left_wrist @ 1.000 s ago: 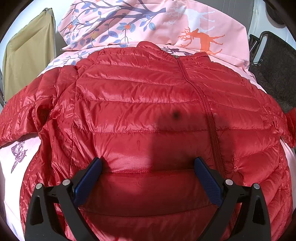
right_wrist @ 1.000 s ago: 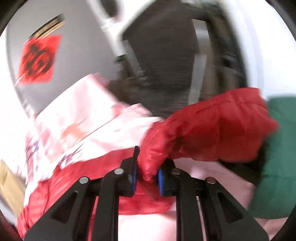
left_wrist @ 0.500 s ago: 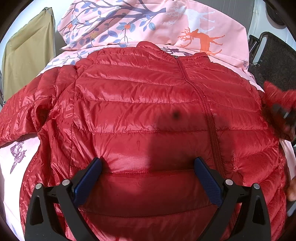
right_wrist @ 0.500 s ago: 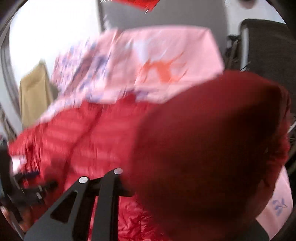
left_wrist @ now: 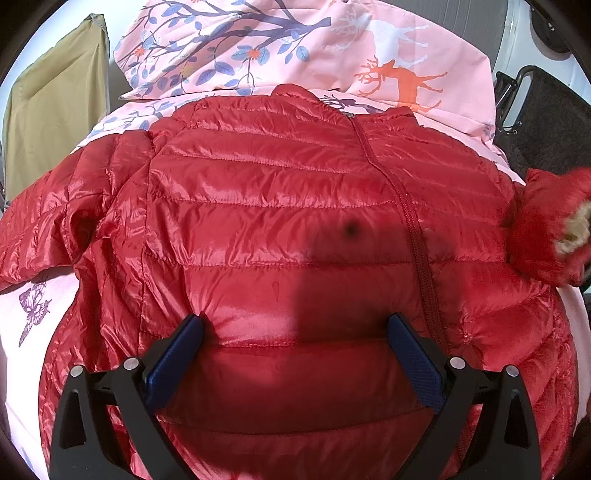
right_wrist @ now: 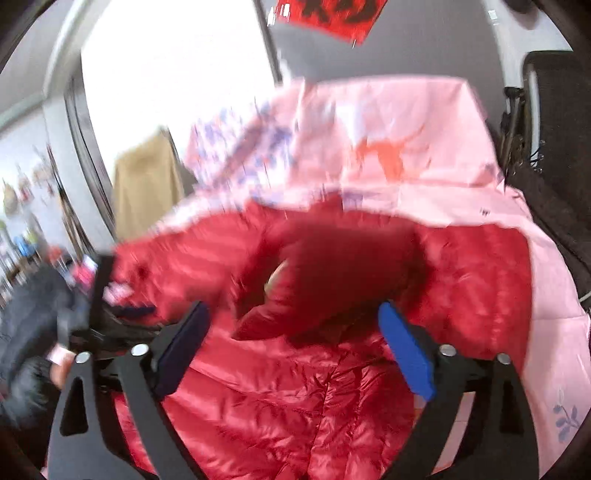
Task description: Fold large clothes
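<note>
A red quilted puffer jacket (left_wrist: 277,206) lies front up, zipped, on a pink printed sheet (left_wrist: 369,48). My left gripper (left_wrist: 295,325) is open, its blue pads resting on the jacket's lower front. The jacket's right sleeve (left_wrist: 546,225) comes in over the body from the right edge, cuff opening showing. In the blurred right wrist view the sleeve (right_wrist: 343,269) lies loose across the jacket (right_wrist: 295,406), just beyond my right gripper (right_wrist: 295,317), which is open. The left gripper (right_wrist: 122,317) shows at the left there.
A tan cushion (left_wrist: 51,107) stands at the far left. A dark mesh chair (left_wrist: 546,110) is at the right beyond the sheet. A red paper sign (right_wrist: 332,14) hangs on the wall. The person's dark sleeve (right_wrist: 26,332) is at the left.
My right gripper swung the right sleeve over the jacket body, then opened and let it go. The left gripper has stayed still and open on the lower front.
</note>
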The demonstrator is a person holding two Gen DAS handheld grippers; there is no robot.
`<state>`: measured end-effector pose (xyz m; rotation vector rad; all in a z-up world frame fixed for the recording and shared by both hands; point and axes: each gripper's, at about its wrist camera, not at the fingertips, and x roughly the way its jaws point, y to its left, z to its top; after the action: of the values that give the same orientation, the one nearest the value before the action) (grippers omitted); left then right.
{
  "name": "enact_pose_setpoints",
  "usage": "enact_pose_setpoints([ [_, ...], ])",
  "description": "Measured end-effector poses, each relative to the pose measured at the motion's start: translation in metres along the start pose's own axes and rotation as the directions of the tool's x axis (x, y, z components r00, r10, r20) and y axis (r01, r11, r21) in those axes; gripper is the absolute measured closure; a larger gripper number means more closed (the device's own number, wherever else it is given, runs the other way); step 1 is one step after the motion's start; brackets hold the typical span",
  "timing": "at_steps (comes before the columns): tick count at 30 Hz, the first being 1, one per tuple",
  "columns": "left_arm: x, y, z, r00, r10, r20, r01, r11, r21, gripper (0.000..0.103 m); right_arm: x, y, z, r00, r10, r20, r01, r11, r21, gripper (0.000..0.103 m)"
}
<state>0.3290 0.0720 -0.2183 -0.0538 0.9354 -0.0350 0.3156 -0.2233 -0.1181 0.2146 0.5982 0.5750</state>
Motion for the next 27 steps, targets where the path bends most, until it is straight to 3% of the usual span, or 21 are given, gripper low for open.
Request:
enact_pose_setpoints([
  [1, -0.001, -0.001, 0.000, 1.000, -0.010, 0.004, 0.010, 1.000, 0.002, 0.003, -0.009, -0.008, 0.001, 0.998, 0.046, 0.031, -0.048, 0.998, 0.048, 0.009],
  [3, -0.009, -0.007, 0.001, 0.998, -0.057, 0.027, 0.056, 0.998, 0.022, 0.003, -0.020, -0.027, 0.002, 0.997, 0.039, 0.064, -0.047, 0.992, 0.119, 0.009],
  [5, -0.016, -0.015, 0.002, 0.992, -0.120, 0.043, 0.118, 0.992, 0.048, 0.003, -0.020, -0.046, 0.003, 0.993, -0.105, 0.061, 0.092, 0.978, 0.187, 0.013],
  [7, -0.023, -0.030, 0.008, 0.976, -0.216, 0.026, 0.214, 0.974, 0.077, 0.003, -0.019, -0.064, -0.008, 0.978, -0.209, 0.012, 0.201, 0.954, 0.222, 0.033],
  [9, -0.026, -0.047, 0.021, 0.954, -0.299, 0.007, 0.297, 0.952, 0.078, 0.003, -0.009, -0.079, -0.017, 0.968, -0.250, -0.036, 0.251, 0.935, 0.251, 0.042],
  [11, -0.021, -0.065, 0.036, 0.935, -0.353, -0.031, 0.354, 0.931, 0.093, 0.003, -0.005, -0.095, -0.021, 0.967, -0.252, -0.046, 0.254, 0.919, 0.302, 0.043],
  [13, -0.011, -0.084, 0.051, 0.925, -0.373, -0.078, 0.380, 0.917, 0.118, 0.003, -0.011, -0.112, -0.025, 0.980, -0.197, -0.009, 0.187, 0.911, 0.368, 0.042],
  [14, -0.005, -0.093, 0.059, 0.930, -0.358, -0.081, 0.366, 0.923, 0.115, 0.003, -0.020, -0.120, -0.031, 0.989, -0.145, 0.043, 0.115, 0.907, 0.406, 0.042],
  [16, 0.009, -0.103, 0.071, 0.930, -0.353, -0.100, 0.362, 0.926, 0.104, 0.003, -0.032, -0.134, -0.040, 0.981, -0.051, 0.188, -0.046, 0.877, 0.477, 0.014],
  [18, 0.022, -0.108, 0.081, 0.928, -0.356, -0.112, 0.365, 0.928, 0.071, 0.003, -0.040, -0.142, -0.043, 0.962, -0.049, 0.268, -0.109, 0.832, 0.544, 0.008],
  [21, 0.040, -0.119, 0.096, 0.906, -0.403, -0.127, 0.407, 0.913, 0.010, 0.003, -0.046, -0.148, -0.039, 0.967, -0.060, 0.246, -0.090, 0.826, 0.556, 0.008],
  [24, 0.048, -0.129, 0.104, 0.886, -0.445, -0.127, 0.448, 0.894, -0.006, 0.005, -0.049, -0.146, -0.036, 0.967, -0.123, 0.224, -0.022, 0.833, 0.552, 0.008],
  [26, 0.052, -0.136, 0.105, 0.882, -0.451, -0.132, 0.456, 0.890, 0.001, 0.020, -0.053, -0.147, -0.034, 0.965, -0.139, 0.223, -0.009, 0.830, 0.558, 0.008],
  [27, 0.055, -0.145, 0.106, 0.885, -0.444, -0.139, 0.450, 0.893, 0.011, 0.035, -0.053, -0.149, -0.033, 0.964, -0.140, 0.226, -0.011, 0.828, 0.560, 0.008],
])
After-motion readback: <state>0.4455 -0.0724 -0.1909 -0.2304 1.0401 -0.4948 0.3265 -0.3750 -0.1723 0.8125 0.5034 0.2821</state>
